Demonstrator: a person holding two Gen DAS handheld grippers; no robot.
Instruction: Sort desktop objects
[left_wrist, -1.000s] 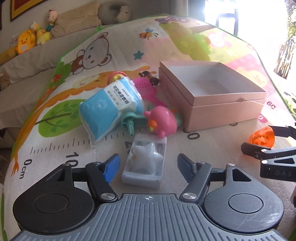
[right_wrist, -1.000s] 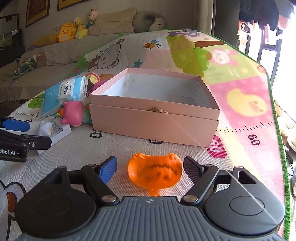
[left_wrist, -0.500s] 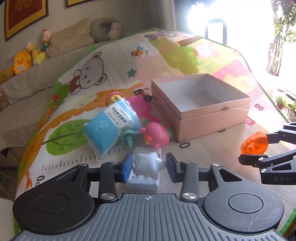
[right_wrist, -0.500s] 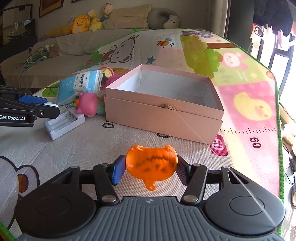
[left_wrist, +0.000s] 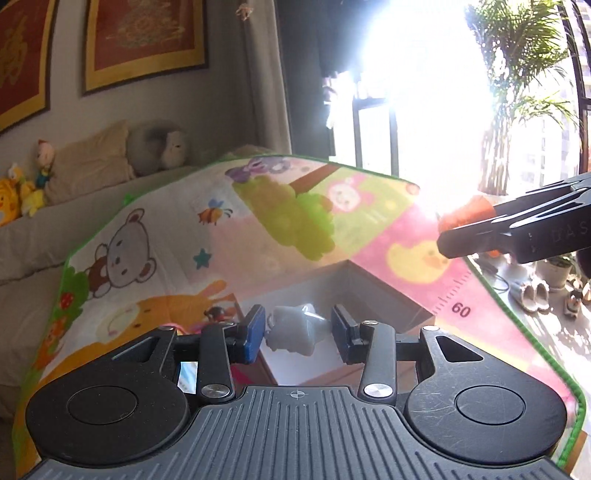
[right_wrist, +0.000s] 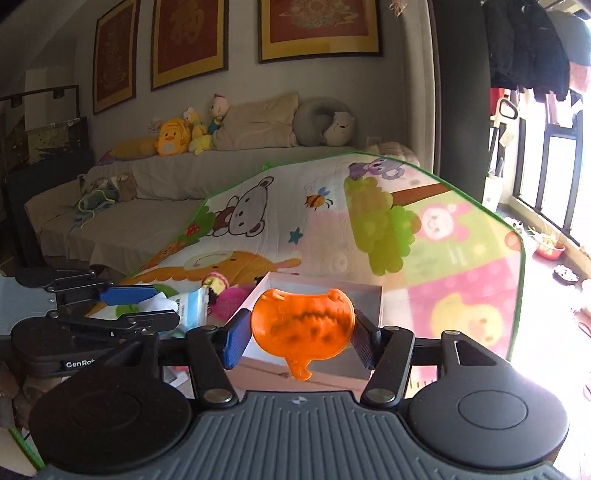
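Note:
My left gripper (left_wrist: 298, 329) is shut on a pale white star toy (left_wrist: 295, 326) and holds it above the open pink box (left_wrist: 388, 295). My right gripper (right_wrist: 301, 330) is shut on an orange pumpkin-shaped toy (right_wrist: 302, 325), held in the air over the near side of the pink box (right_wrist: 317, 288). In the right wrist view my left gripper (right_wrist: 147, 308) sits to the left with the white star (right_wrist: 159, 303) between its fingers. In the left wrist view my right gripper (left_wrist: 480, 225) shows at the upper right with the orange toy (left_wrist: 469, 212).
A colourful play mat (right_wrist: 424, 236) covers the table. A blue-white tissue pack (right_wrist: 194, 306), a pink toy (right_wrist: 229, 299) and small bits (left_wrist: 218, 314) lie left of the box. A sofa with plush toys (right_wrist: 177, 136) stands behind. The mat's green edge (left_wrist: 517, 325) runs along the right.
Both grippers have risen from the mat with their toys and moved over the pink box. The left gripper lifted the star off the white tray.

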